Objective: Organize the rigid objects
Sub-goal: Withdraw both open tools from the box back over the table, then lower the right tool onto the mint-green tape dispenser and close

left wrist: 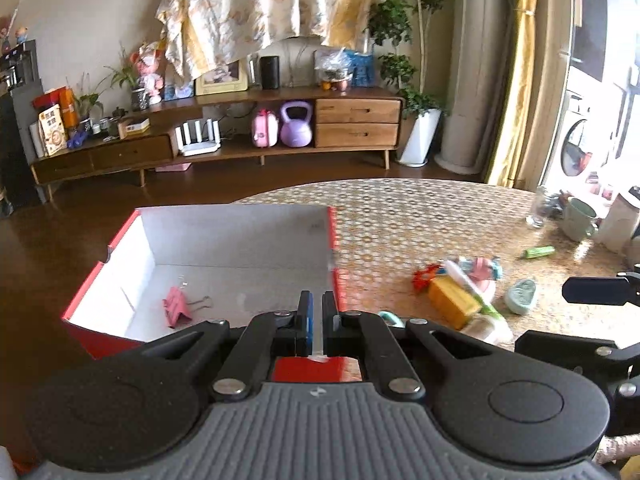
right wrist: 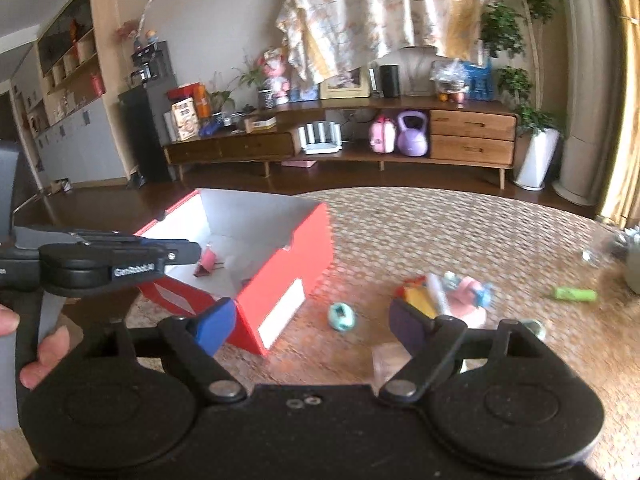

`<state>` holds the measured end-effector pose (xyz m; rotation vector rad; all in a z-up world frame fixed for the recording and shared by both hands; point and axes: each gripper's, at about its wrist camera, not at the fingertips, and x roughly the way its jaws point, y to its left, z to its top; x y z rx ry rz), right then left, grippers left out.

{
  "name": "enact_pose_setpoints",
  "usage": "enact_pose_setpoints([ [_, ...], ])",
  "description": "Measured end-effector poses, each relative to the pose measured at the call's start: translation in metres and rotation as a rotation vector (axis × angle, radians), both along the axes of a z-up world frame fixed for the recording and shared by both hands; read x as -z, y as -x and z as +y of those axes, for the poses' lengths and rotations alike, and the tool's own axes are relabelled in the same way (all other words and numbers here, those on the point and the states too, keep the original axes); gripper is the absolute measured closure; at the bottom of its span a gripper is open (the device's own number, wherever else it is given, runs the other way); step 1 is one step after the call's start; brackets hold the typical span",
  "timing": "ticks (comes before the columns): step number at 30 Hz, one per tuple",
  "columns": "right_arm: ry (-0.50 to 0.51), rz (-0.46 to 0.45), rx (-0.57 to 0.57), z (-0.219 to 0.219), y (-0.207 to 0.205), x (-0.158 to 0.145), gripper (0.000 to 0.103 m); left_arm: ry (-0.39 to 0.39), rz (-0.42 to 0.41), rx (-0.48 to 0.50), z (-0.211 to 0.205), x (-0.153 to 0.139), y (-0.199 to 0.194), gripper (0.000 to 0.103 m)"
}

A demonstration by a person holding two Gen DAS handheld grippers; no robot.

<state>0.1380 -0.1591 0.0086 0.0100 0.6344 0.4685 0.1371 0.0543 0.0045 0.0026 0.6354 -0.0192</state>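
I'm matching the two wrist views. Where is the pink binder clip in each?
Left wrist: binder clip lies on the box floor, lower left.
Right wrist: binder clip in the box, left of centre, beyond the left gripper.
Shared landmark: the red box.

Left wrist view: looks forward from just above the near edge of the open red cardboard box point(left wrist: 236, 264), close over its white interior. Right wrist view: set farther back and rightward, facing the same box point(right wrist: 256, 264). Both share the patterned round table point(left wrist: 420, 216) and wooden sideboard point(right wrist: 472, 136).
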Motion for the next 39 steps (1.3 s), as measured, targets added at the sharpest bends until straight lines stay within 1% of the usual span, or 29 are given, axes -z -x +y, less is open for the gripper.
enact_pose_setpoints([
  [8,0.019,-0.014,0.085,-0.055,0.024,0.016,0.016,0.028,0.004,0.062,-0.043,0.012,0.013,0.098],
  [11,0.02,-0.016,0.105,-0.071,0.03,0.02,0.015,0.051,0.017,0.081,-0.054,0.018,0.015,0.097],
  [12,0.021,-0.017,0.111,-0.076,0.031,0.021,0.014,0.056,0.019,0.087,-0.059,0.021,0.015,0.094],
  [14,0.028,-0.019,0.122,-0.084,0.032,0.024,0.013,0.052,0.028,0.095,-0.065,0.027,0.016,0.075],
  [16,0.034,-0.016,0.132,-0.092,0.033,0.026,0.013,0.053,0.024,0.097,-0.07,0.031,0.017,0.033],
  [17,0.038,-0.014,0.139,-0.095,0.032,0.028,0.013,0.051,0.012,0.091,-0.073,0.033,0.019,0.027],
  [18,0.043,-0.011,0.146,-0.098,0.03,0.03,0.013,0.042,-0.001,0.086,-0.076,0.034,0.02,0.026],
  [20,0.048,-0.006,0.159,-0.104,0.026,0.033,0.013,0.028,0.003,0.101,-0.085,0.039,0.018,0.023],
  [21,0.051,-0.005,0.168,-0.106,0.023,0.035,0.013,0.026,0.01,0.107,-0.088,0.042,0.017,0.019],
  [24,0.054,0.005,0.186,-0.114,0.016,0.043,0.013,0.026,0.016,0.109,-0.093,0.049,0.015,0.018],
  [29,0.074,0.019,0.21,-0.126,0.002,0.055,0.013,0.084,0.045,0.155,-0.096,0.061,0.006,0.018],
  [32,0.083,0.028,0.225,-0.131,-0.009,0.061,0.013,0.101,0.036,0.19,-0.103,0.067,0.001,0.018],
  [33,0.086,0.031,0.23,-0.132,-0.013,0.063,0.013,0.104,0.03,0.202,-0.105,0.069,-0.001,0.013],
  [34,0.09,0.034,0.235,-0.133,-0.018,0.066,0.013,0.109,0.023,0.208,-0.108,0.07,-0.002,0.006],
  [35,0.098,0.038,0.241,-0.134,-0.023,0.069,0.013,0.116,0.014,0.217,-0.109,0.073,-0.004,0.003],
  [37,0.11,0.044,0.255,-0.134,-0.033,0.075,0.012,0.126,0.008,0.235,-0.113,0.077,-0.009,0.001],
  [39,0.12,0.057,0.274,-0.134,-0.046,0.083,0.012,0.132,0.028,0.238,-0.115,0.082,-0.017,0.001],
])
